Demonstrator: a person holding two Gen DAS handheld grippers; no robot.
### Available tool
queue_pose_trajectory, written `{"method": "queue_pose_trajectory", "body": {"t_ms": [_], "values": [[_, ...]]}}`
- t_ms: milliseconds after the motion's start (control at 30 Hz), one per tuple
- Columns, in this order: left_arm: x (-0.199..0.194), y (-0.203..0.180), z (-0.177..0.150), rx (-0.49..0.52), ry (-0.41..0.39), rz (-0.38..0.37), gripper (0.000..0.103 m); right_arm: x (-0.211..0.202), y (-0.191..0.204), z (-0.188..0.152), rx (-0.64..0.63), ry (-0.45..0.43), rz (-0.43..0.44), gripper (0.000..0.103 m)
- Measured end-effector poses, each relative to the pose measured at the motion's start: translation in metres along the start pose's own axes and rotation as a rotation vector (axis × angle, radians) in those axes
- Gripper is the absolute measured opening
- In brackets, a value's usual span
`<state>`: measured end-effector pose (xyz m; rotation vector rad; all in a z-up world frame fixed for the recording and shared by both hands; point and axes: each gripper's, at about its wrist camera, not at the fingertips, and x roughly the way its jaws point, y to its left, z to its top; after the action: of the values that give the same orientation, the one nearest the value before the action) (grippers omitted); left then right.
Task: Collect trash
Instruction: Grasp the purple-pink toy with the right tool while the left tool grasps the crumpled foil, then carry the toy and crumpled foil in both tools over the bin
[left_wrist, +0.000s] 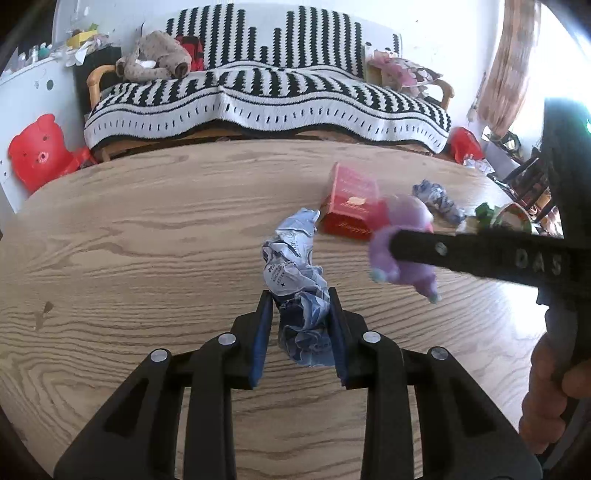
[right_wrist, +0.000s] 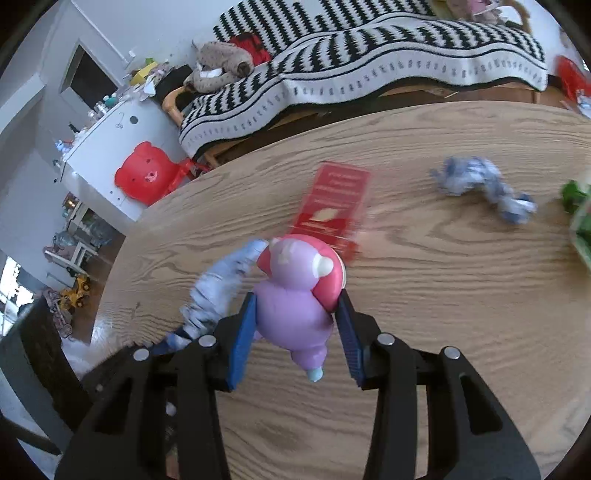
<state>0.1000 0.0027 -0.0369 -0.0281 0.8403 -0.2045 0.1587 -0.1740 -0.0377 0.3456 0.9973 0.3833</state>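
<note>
At centre of the left wrist view, the left gripper (left_wrist: 301, 314) was clamped on a crumpled blue-and-white paper wad (left_wrist: 295, 280), held above the wooden table (left_wrist: 147, 240). Lower centre of the right wrist view: right gripper (right_wrist: 295, 317) pinched a purple-and-pink toy figure (right_wrist: 295, 295), blue pads against its sides. Upper middle, a red box (right_wrist: 334, 199) lay on the table; a second crumpled wad (right_wrist: 480, 184) sat at right, well apart.
</note>
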Motion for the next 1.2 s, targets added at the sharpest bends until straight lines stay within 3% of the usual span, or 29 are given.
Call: {"method": "queue_pose_trajectory", "body": {"t_ms": [433,833,1200], "values": [[-0.020,-0.089,0.006,0.105,-0.035,-0.092,0.029,-0.112,-0.091,-0.033,0.067,-0.105,-0.143,0.043],[-0.028,-0.235,-0.016,0.281,-0.018,-0.253,0.029,-0.219,-0.190,-0.091,0.180,-0.188,-0.281,0.044],[-0.037,-0.362,-0.053,0.433,0.020,-0.412,0.029,-0.315,-0.286,-0.175,0.323,-0.239,-0.428,0.044]]}}
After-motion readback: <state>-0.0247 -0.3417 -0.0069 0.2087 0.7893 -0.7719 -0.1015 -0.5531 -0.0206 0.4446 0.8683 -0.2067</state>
